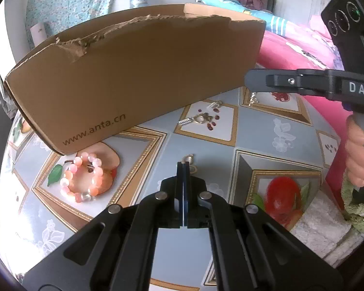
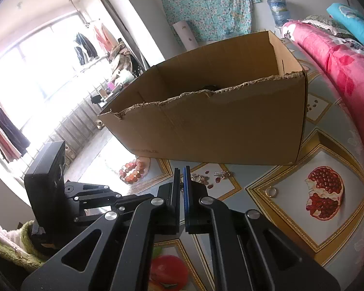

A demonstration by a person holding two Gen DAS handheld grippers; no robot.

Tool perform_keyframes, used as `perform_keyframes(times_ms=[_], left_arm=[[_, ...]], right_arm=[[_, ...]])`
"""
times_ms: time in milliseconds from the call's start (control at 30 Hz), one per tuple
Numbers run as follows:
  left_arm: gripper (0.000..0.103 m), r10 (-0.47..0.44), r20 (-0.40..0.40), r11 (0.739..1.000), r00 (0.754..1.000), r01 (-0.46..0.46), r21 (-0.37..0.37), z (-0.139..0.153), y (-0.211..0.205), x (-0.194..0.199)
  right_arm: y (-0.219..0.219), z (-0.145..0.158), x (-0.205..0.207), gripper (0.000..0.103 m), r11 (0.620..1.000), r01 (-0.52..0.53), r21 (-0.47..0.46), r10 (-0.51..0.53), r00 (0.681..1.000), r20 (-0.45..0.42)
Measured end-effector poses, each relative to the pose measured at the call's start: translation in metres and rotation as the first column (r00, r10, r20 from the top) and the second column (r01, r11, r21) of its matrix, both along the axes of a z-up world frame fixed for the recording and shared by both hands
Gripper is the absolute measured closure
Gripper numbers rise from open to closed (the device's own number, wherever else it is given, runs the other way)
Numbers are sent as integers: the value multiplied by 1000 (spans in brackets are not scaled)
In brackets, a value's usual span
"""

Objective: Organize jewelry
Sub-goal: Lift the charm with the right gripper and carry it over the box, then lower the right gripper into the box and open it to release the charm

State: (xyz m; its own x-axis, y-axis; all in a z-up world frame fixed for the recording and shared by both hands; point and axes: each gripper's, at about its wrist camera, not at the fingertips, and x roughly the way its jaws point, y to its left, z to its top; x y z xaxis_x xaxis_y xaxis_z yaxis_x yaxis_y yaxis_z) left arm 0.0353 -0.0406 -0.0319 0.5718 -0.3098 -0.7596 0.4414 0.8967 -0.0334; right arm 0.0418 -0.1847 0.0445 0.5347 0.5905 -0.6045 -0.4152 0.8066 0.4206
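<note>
Black and closest to the lens, the left gripper (image 1: 183, 167) has its two pads pressed flat together over the patterned tablecloth (image 1: 157, 160), with a small silver ring piece (image 1: 189, 158) showing just past the tips; whether it is pinched cannot be told. The right gripper (image 2: 181, 172) stands almost closed, a thin slit between its pads, and a fine chain seems to hang in that slit, though this is unclear. Left of the left gripper a pink bead bracelet (image 1: 83, 178) lies on the cloth, just in front of the cardboard box (image 1: 133, 77). Beyond the tips, silver trinkets (image 1: 201, 117) lie loose near the box's front wall. A gold ring (image 2: 271, 191) lies toward the table's right edge, beside a printed pomegranate. The box stands open with a torn rim; something dark (image 2: 210, 87) shows inside, too hidden to name.
</note>
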Motion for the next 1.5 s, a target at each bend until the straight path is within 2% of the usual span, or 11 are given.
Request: perform_keyframes(times_ms=[67, 133, 200, 233, 433, 533, 867, 1033, 1100, 1300, 1500], left_arm=[[102, 1, -1, 1000, 1000, -1, -18, 3, 0, 0], [93, 3, 10, 999, 1000, -3, -34, 7, 3, 0], [72, 4, 22, 1000, 1000, -3, -20, 8, 4, -2], [70, 1, 25, 1000, 1000, -1, -11, 8, 4, -3], [72, -38, 12, 998, 999, 37, 42, -1, -4, 5], [88, -79, 3, 995, 997, 79, 58, -1, -8, 10], [89, -90, -16, 994, 996, 90, 58, -1, -20, 15], [89, -66, -43, 998, 997, 66, 3, 5, -10, 13], [89, -56, -46, 998, 997, 55, -38, 15, -3, 10], [89, -61, 30, 984, 998, 65, -163, 83, 18, 2], [89, -60, 52, 969, 997, 71, -237, 143, 37, 42]], right_arm=[[-1, -1, 0, 100, 1000, 0, 2, 0, 1000, -2], [-2, -2, 1, 100, 1000, 0, 5, 0, 1000, -5], [-2, -4, 2, 100, 1000, 0, 11, 1, 1000, -9], [-3, -5, 2, 100, 1000, -1, 13, 1, 1000, -10], [-4, -9, 4, 100, 1000, -2, 22, 3, 1000, -18], [-6, -9, 4, 100, 1000, 0, 24, 0, 1000, -15], [-8, -8, 7, 100, 999, 12, 47, -11, 1000, -22], [-5, 6, 7, 100, 999, 4, 41, -3, 1000, -8], [-4, 14, 6, 100, 999, -7, 46, 7, 1000, -10], [4, 60, 8, 100, 998, -47, 35, 45, 998, 39], [11, 106, 57, 100, 993, -110, 31, 106, 990, 94]])
